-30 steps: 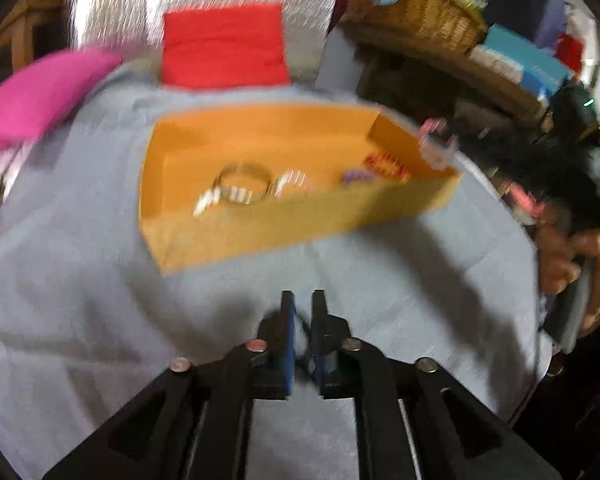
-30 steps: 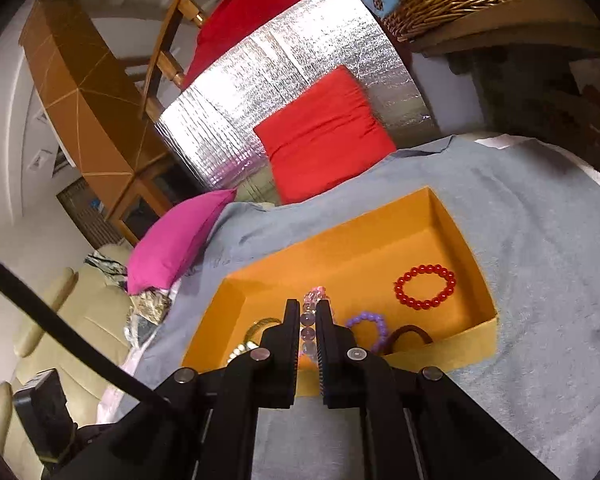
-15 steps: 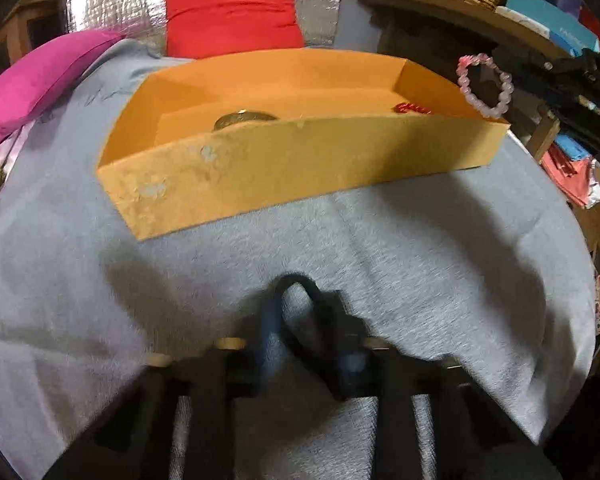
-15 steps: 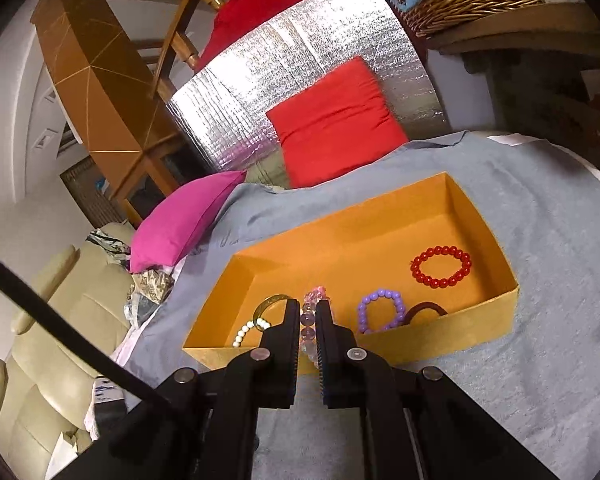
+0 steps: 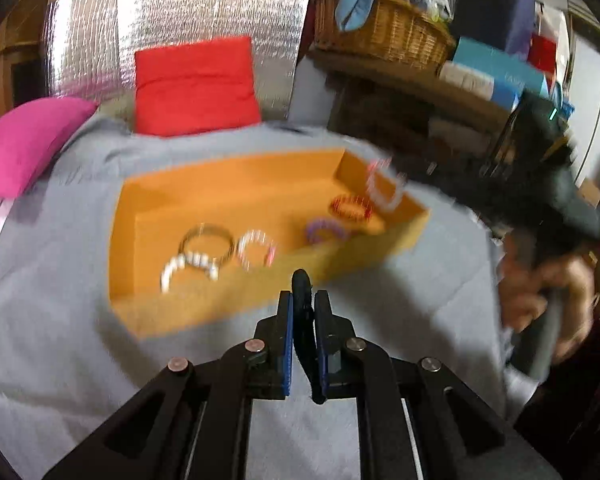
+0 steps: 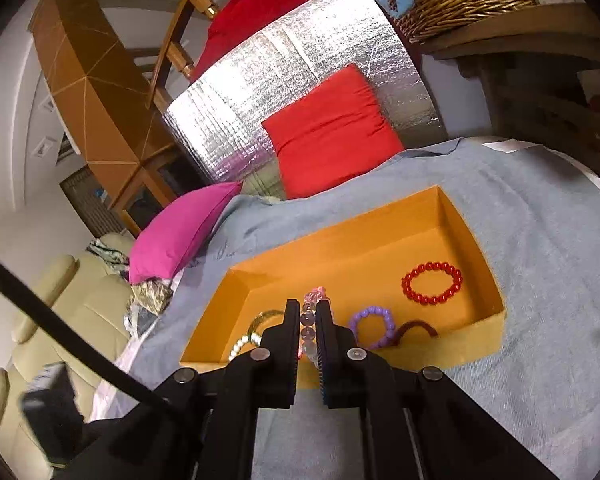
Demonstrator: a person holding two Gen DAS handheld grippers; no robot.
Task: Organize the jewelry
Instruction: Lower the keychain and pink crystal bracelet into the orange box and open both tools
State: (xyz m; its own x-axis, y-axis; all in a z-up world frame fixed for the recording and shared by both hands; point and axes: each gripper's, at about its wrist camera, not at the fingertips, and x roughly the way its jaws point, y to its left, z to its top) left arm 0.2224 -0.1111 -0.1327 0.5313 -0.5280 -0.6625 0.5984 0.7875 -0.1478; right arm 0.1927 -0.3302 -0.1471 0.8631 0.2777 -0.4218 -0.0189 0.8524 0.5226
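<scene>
While both grippers hovered near orange box (image 6: 488, 344), left gripper (image 5: 304, 304) pinched dark band (image 5: 302, 286); right gripper (image 6: 309, 322) pinched pink bead bracelet (image 6: 315, 295). Advice: lower over bare floor toward box's 12 o'clock, release gently, avoid red bracelet (image 6: 432, 283).

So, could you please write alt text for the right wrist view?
The right gripper is shut on a pink bead bracelet above the near edge of an orange tray on grey cloth. In the tray lie a red bracelet and a purple bracelet.
</scene>
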